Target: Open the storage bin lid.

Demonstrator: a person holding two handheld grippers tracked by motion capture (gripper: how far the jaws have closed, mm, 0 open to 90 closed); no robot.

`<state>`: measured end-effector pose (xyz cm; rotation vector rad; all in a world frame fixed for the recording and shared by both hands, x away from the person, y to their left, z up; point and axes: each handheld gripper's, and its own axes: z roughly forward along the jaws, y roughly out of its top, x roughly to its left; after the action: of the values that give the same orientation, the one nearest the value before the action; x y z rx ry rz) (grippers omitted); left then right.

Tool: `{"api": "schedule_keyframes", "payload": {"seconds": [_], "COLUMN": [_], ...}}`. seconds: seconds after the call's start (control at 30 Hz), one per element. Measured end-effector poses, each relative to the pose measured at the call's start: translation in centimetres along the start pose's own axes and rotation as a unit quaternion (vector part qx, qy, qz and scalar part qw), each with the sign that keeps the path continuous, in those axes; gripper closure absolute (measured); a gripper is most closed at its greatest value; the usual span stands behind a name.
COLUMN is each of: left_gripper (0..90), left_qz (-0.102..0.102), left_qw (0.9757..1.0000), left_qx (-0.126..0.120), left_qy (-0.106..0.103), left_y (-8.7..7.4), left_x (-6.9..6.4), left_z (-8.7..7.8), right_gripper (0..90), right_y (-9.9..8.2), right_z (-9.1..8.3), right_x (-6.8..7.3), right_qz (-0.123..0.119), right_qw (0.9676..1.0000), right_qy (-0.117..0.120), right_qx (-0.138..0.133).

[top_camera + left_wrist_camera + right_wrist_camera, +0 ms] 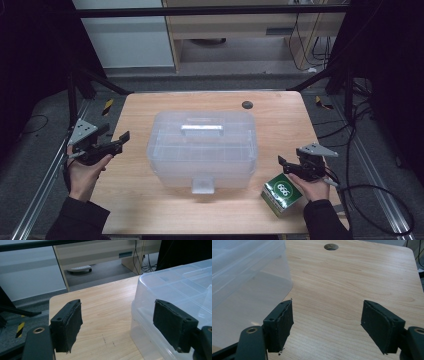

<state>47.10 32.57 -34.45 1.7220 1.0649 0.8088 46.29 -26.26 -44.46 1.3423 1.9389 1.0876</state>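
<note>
We are holding both grippers off the table, one on each flank of the clear plastic storage box point(202, 149), which is sitting lid-on in the middle of the wooden table point(150, 205). Its white handle point(201, 129) is lying flat along the lid and its front latch point(203, 185) is facing us, so the box is turned the right way for opening from our side. We are keeping the left gripper point(118, 140) spread wide, nothing between its pads; in the left gripper view one jaw is hanging in front of the box's rounded corner point(150, 290), apart from it. The right gripper point(285, 164) is likewise gaping and empty, pointing over bare tabletop with the box wall point(249, 277) just beside its jaw. A green carton point(281, 194) is waiting near our right wrist, probably staged to go inside the box. A round cable hole point(247, 104) is lying beyond the box. We judge the symmetrical stance is readying a two-handed approach to lid or latch.
</note>
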Motion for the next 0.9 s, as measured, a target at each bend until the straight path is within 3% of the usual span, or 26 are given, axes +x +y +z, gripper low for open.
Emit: {"api": "schedule_keyframes", "payload": {"seconds": [0.13, 0.47, 0.5, 0.67, 0.9], "left_gripper": [22.5, 24.0, 24.4, 26.9, 30.3], "left_qz": [0.007, 0.046, 0.060, 0.081, 0.131], "left_qw": [1.0000, 0.9985, 0.9975, 0.9953, 0.9877], "left_qx": [0.002, 0.014, 0.017, 0.018, 0.036], "left_qy": [-0.006, -0.027, -0.033, -0.051, -0.077], "left_y": [0.7, 2.8, 3.3, 4.3, 5.7], "left_x": [-0.1, -0.9, -1.3, -2.0, -3.5], "left_z": [-0.1, 0.2, 0.2, 0.3, 1.0], "right_gripper": [26.2, 30.5, 30.6, 30.4, 30.2], "right_y": [0.0, -0.1, -0.1, 0.0, 0.0], "right_z": [-0.1, -0.1, -0.1, -0.1, 0.0], "right_x": [0.1, 0.0, 0.0, 0.1, 0.1], "right_qz": [0.004, -0.011, -0.013, -0.015, -0.020], "right_qw": [1.0000, 0.9999, 0.9999, 0.9999, 0.9998], "right_qy": [0.003, -0.005, -0.005, -0.005, -0.002], "right_qx": [0.000, -0.004, -0.004, -0.003, -0.002]}}
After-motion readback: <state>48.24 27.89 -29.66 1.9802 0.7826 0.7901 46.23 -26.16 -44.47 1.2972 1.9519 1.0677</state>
